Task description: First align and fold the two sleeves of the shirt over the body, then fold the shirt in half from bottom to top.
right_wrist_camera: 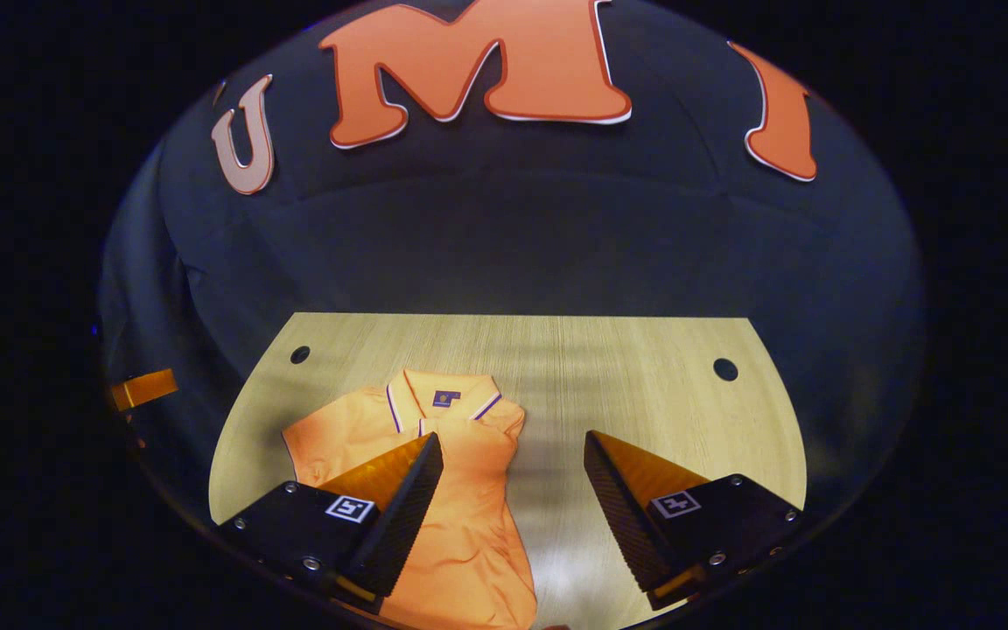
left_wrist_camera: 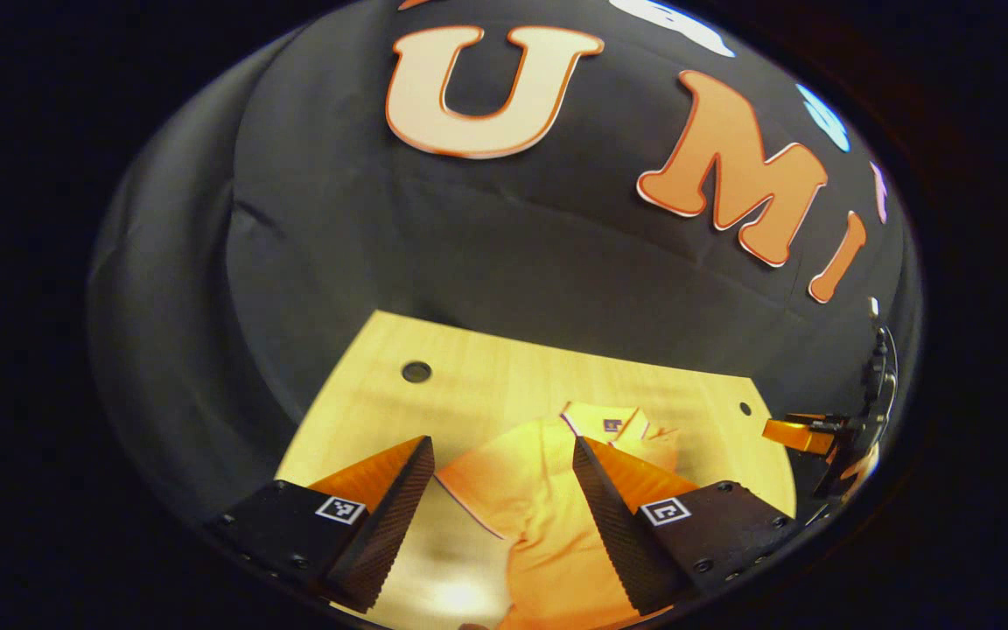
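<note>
In the left gripper view, my left gripper (left_wrist_camera: 504, 455) hovers above the table (left_wrist_camera: 486, 367) with its 2 fingers spread wide and nothing between them. The orange shirt (left_wrist_camera: 548, 525) lies on the table below the gap, collar (left_wrist_camera: 605, 422) toward the far edge, with a sleeve (left_wrist_camera: 478, 481) reaching left. My right gripper (left_wrist_camera: 797, 435) shows at the far right edge, beyond the table edge. In the right gripper view, my right gripper (right_wrist_camera: 513, 455) is also wide open and holds nothing. The shirt (right_wrist_camera: 460, 525) lies left of centre on the table (right_wrist_camera: 644, 376), partly under the left finger (right_wrist_camera: 399, 490), collar (right_wrist_camera: 443, 398) pointing away.
</note>
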The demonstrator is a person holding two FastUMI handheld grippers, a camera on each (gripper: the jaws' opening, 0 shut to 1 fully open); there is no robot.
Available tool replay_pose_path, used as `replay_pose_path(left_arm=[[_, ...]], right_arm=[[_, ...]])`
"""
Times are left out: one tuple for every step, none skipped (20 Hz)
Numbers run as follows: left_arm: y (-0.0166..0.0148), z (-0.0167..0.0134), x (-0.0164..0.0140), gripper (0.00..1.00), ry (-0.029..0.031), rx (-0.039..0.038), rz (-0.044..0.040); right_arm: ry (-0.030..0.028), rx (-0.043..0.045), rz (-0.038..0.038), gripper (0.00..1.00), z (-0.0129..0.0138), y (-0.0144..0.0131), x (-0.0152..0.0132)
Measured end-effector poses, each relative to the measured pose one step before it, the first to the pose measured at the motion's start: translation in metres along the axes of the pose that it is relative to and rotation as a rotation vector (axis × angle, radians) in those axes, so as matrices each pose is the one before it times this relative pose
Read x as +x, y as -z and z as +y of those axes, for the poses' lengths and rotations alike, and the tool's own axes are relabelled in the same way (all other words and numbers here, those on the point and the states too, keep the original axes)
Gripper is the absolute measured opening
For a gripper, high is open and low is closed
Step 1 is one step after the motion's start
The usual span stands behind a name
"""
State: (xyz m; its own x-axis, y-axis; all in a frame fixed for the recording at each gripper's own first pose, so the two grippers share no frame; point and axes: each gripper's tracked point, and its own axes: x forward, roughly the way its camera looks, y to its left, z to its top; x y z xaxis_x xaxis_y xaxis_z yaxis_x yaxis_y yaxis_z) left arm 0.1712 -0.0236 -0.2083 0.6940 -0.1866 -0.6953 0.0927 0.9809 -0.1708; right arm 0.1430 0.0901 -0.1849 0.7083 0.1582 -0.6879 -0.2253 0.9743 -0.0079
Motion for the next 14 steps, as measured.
replay_pose_path(left_arm=[[0.00960,0.00190,0.01529,0.98,-0.00827,-0.01252,0.04077],[0.00941,0.00289,0.01246,0.98,-0.02591,-0.00510,0.05180],[0.00779,-0.00402,0.01231,0.98,0.00017,-0.01228,0.05090],[0.00418,0.00021,0.01059,0.98,-0.00832,-0.02549,0.03639],[0.00718,-0.00051,0.01222,0.98,0.00204,-0.00873,0.04211],[0.00735,0.00559,0.01185,0.99,-0.02522,-0.00448,0.03657],[0.00619,0.00165,0.01379,0.99,-0.01980,-0.01002,0.03514],[0.00778,0.00463,0.01300,0.99,-0.02242,-0.01693,0.03623],[0.00880,0.00839,0.01562,0.99,-0.02619,-0.01545,0.04003],[0.00394,0.00622,0.01362,0.99,-0.02484,-0.01164,0.02628],[0.00572,0.00687,0.01358,0.99,-0.03274,-0.00767,0.01792],[0.00330,0.00654,0.01372,0.99,-0.02675,0.00146,0.01433],[0.00360,0.00765,0.00800,0.99,-0.02908,-0.01091,0.01320],[0.00554,0.00419,0.00834,0.99,-0.01475,-0.02405,0.03097]], right_arm=[[0.00044,-0.00608,-0.02838,0.99,-0.00492,-0.00753,-0.00920],[0.00021,-0.00797,-0.02979,0.99,-0.00476,-0.00641,-0.00855],[-0.00606,-0.01103,-0.03262,0.99,-0.00379,-0.00759,-0.00807],[-0.01169,-0.00893,-0.02389,0.99,-0.00197,-0.00498,-0.00879],[-0.00998,-0.00317,-0.01532,0.99,-0.00359,-0.00392,-0.00792],[-0.00682,0.00272,-0.01429,0.99,-0.00487,-0.00353,-0.00810],[-0.00553,0.00580,-0.00889,0.99,-0.00455,-0.00213,-0.00712],[-0.00422,0.00781,-0.00794,0.99,-0.00488,-0.00088,-0.00613],[-0.00185,0.00727,-0.00934,0.99,-0.00524,-0.00134,-0.00655],[0.00078,0.00650,-0.00844,0.99,-0.00605,-0.00094,-0.00571],[0.00089,0.00612,-0.00469,0.99,-0.00539,-0.00028,-0.00413],[0.00078,0.00785,-0.00163,0.99,-0.00471,0.00074,-0.00535],[-0.00197,0.01001,-0.00038,0.99,-0.00470,0.00129,-0.00303],[-0.00064,0.01025,0.00075,0.99,-0.00414,0.00053,-0.00320]])
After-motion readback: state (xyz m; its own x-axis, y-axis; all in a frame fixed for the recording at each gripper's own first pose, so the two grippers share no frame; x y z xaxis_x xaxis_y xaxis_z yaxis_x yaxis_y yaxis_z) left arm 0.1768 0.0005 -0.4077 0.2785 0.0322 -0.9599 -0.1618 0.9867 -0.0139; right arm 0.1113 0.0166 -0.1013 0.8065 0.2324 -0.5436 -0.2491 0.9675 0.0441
